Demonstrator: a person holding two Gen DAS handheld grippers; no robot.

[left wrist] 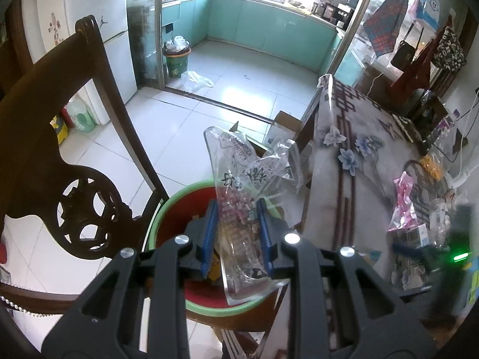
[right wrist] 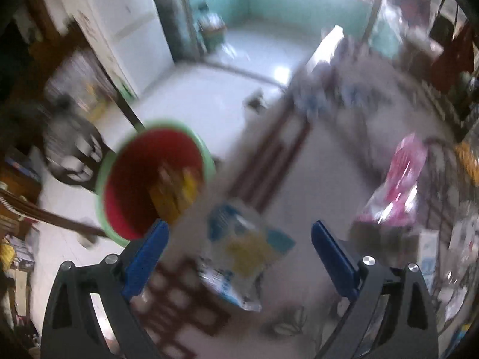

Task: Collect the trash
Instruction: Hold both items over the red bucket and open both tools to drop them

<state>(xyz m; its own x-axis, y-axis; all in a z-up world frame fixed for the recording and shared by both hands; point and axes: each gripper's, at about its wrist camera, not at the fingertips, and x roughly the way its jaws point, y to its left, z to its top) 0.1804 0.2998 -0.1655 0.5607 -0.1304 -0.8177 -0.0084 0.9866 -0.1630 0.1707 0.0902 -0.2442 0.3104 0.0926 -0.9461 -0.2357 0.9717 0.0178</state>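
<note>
My left tool [left wrist: 236, 236] clamps a light, crinkly wrapper [left wrist: 239, 197] over the bin [left wrist: 167, 209]; my right tool [right wrist: 239, 257], jaws apart, frames a limp, slippery packet [right wrist: 242, 245] at lower centre, best pinched mid-body.

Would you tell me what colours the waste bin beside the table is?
The bin is red inside with a light green rim, clearest in the left wrist view.
</note>
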